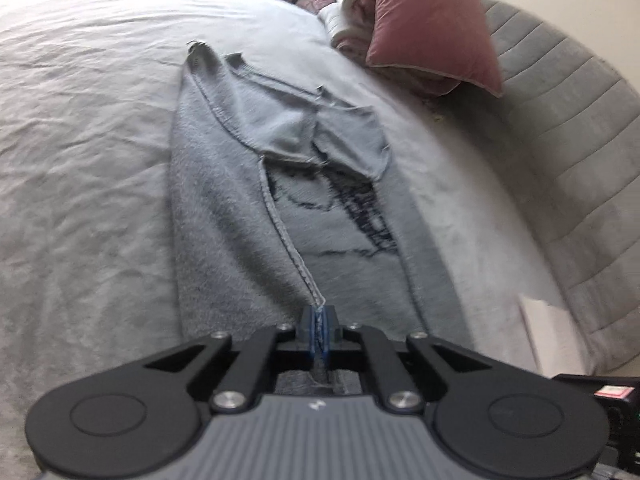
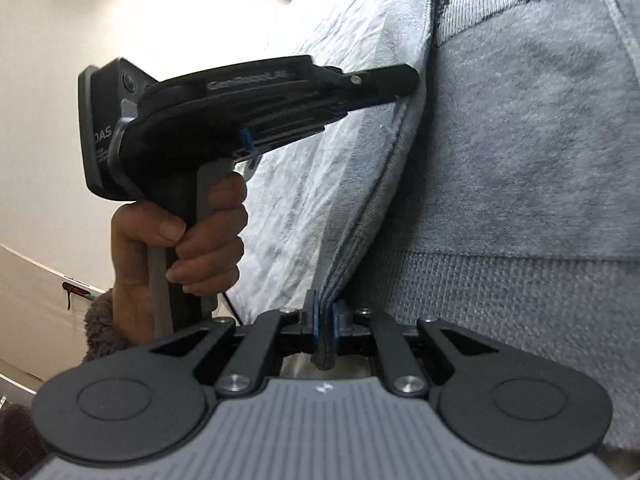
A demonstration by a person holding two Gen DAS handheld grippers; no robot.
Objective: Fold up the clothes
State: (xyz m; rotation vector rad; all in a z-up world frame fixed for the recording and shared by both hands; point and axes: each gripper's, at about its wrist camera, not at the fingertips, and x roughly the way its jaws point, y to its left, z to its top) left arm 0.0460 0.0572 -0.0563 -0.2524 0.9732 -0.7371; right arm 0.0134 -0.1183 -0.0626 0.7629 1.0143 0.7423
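Black hand-held gripper (image 2: 324,316): blue pads, silver screws, ribbed grey body; fuzzy brown sleeve (image 2: 100,328).

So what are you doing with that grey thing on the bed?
A person is folding a grey sweater on the bed. Each hand holds a gripping tool. The left tool is shut on a stitched edge of the sweater, and the right tool is shut on a bunched edge of it. The sweater lies partly folded, with a pink pillow behind it.
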